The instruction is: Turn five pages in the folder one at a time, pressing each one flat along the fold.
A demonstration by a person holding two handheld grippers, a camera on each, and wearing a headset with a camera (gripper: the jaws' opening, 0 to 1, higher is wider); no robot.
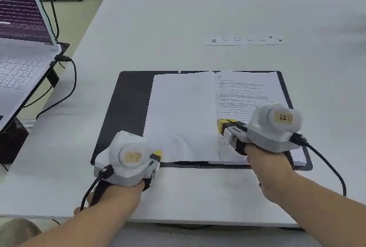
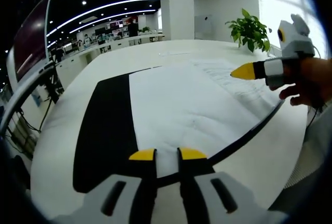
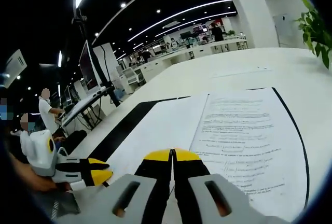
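Head view: right gripper [image 1: 224, 126] seemingly presses folder [image 1: 128, 110]

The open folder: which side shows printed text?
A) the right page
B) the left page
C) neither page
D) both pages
A: in the folder, the right page carries lines of print, while the left page is plain white.

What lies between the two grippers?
In the head view, the blank white page of the folder lies between the left gripper and right gripper; nothing else.
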